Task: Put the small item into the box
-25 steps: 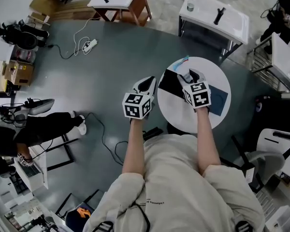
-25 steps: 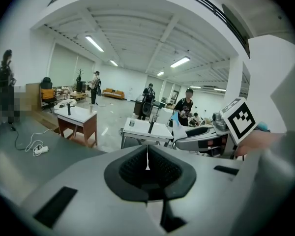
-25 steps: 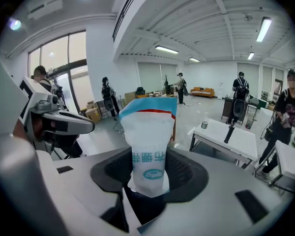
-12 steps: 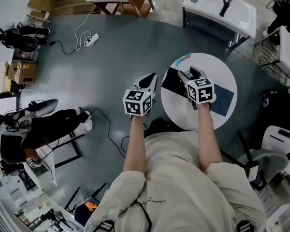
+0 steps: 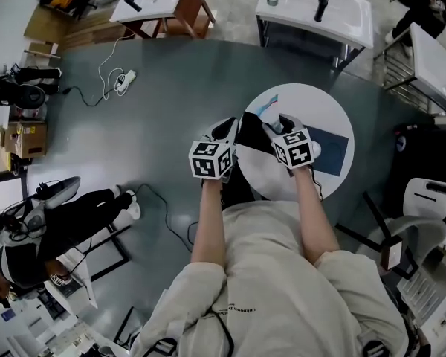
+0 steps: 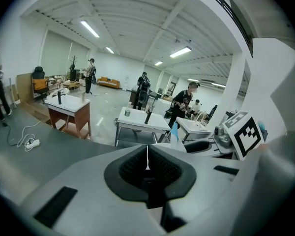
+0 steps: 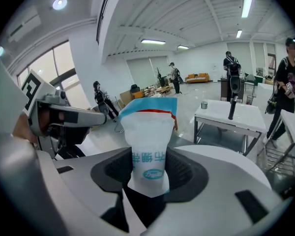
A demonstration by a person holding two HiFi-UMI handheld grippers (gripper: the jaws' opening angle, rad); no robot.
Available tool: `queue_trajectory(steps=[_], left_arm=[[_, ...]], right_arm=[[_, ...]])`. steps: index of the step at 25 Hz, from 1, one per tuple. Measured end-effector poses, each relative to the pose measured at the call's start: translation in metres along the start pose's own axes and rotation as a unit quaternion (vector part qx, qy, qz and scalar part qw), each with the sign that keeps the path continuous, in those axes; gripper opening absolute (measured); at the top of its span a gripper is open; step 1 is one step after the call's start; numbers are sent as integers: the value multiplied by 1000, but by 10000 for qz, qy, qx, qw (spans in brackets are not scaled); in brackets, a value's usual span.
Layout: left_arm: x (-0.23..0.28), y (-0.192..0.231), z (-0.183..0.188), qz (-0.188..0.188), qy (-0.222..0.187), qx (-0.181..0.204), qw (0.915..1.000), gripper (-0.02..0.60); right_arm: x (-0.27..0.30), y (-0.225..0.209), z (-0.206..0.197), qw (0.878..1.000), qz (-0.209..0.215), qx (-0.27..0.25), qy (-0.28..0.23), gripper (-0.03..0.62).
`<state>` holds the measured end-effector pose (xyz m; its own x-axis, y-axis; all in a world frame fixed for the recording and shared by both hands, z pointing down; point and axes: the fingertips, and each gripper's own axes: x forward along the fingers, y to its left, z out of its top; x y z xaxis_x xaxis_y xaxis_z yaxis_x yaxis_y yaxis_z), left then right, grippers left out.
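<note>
A small white sachet point(image 7: 148, 146) with a blue top and a red stripe stands upright between the jaws of my right gripper point(image 7: 148, 178), which is shut on it. In the head view the sachet point(image 5: 268, 108) sticks out ahead of the right gripper point(image 5: 273, 123) over the round white table point(image 5: 320, 114). A black box point(image 5: 251, 136) lies on the table's left part, between the two grippers. My left gripper point(image 5: 230, 129) hangs at the table's left edge beside the box. Its jaws point(image 6: 147, 165) are shut with nothing between them.
A dark blue flat rectangle point(image 5: 331, 149) lies on the table's right side. White work tables point(image 5: 316, 7) and a wooden-legged table point(image 5: 160, 2) stand farther off. Cables and a power strip point(image 5: 123, 76) lie on the grey floor. People stand in the hall point(image 6: 184, 102).
Both grippers have drawn closer together. The left one has come in to the table's left edge by the black box, and the right one has shifted slightly left, still holding the sachet.
</note>
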<state>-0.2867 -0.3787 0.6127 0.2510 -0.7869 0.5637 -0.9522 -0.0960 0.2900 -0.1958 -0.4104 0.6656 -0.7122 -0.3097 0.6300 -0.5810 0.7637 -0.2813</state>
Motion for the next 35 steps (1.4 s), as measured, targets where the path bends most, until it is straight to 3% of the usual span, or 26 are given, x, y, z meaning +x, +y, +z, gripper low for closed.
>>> queue_trajectory(steps=[7,15,21,27,35], left_arm=[[23,14,-28,-246,395,-395,9981,23],[40,39,-35,-633,797,-378,9941,23],[60,47,-21,-1190,1123,-38,9865,23],[73,56,-18,-1673,1570,414,9724,23],[75,69,-27,-1934,1784,733,9620,23]], right_arm=[[25,17,-50,9961,7,-337,819,216],[48,20,-68,9938,-216,-77,1092,216],[59,23,-58,9873,-669,-415,1381,216],[77,17,-56,9621,-1000,-1483,2060,216],[95,8,-79,9181,-1126,-2624,2750,216]])
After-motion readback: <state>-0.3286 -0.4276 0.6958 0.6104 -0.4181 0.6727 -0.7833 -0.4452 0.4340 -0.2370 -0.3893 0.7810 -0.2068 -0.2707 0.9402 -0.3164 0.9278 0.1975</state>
